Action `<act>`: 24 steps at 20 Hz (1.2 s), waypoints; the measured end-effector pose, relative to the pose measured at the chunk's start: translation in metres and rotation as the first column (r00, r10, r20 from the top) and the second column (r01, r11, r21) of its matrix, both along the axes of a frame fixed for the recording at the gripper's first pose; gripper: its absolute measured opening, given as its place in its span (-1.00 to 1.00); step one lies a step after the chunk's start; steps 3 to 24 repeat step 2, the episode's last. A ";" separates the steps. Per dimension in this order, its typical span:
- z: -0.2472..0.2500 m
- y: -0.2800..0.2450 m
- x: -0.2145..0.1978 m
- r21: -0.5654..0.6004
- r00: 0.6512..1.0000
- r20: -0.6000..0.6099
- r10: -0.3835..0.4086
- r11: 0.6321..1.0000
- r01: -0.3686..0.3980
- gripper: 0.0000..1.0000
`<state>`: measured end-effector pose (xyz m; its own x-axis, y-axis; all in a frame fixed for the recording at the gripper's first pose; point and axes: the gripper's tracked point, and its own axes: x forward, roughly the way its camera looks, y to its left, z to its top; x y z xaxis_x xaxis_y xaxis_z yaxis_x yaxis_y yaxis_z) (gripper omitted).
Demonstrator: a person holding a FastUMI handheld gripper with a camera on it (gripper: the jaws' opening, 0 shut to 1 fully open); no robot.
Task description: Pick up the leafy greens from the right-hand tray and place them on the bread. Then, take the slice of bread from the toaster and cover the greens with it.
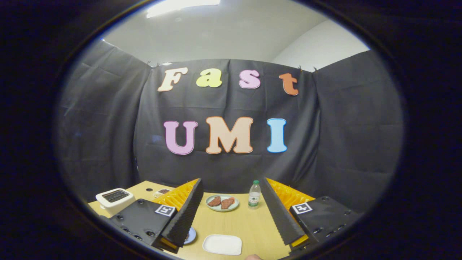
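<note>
Gripper held high over table, fingers spread wide, gripping nothing. Toaster far left – slot contents unclear. White tray near, between fingers, bare. Greens, bread: can't tell where. Step unclear – locate greens before reaching.

A handheld two-finger gripper with wedge-shaped fingers ribbed along their inner faces. Each finger rides on a black, boxy carriage block studded with round dark screws and bearing a white square tag with a black fiducial marking.
</note>
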<state>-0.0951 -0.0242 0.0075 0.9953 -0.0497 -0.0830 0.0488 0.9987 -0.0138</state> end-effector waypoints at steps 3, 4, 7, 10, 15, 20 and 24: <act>0.001 -0.003 -0.001 -0.004 1.000 0.004 -0.009 1.000 0.009 1.00; 0.001 -0.003 -0.001 -0.004 1.000 0.004 -0.009 1.000 0.009 1.00; 0.001 -0.003 -0.001 -0.004 1.000 0.004 -0.009 1.000 0.009 1.00; 0.001 -0.003 -0.001 -0.004 1.000 0.004 -0.009 1.000 0.009 1.00; 0.001 -0.003 -0.001 -0.004 1.000 0.004 -0.009 1.000 0.009 1.00; 0.001 -0.003 -0.001 -0.004 1.000 0.004 -0.009 1.000 0.009 1.00; 0.001 -0.003 -0.001 -0.004 1.000 0.004 -0.009 1.000 0.009 1.00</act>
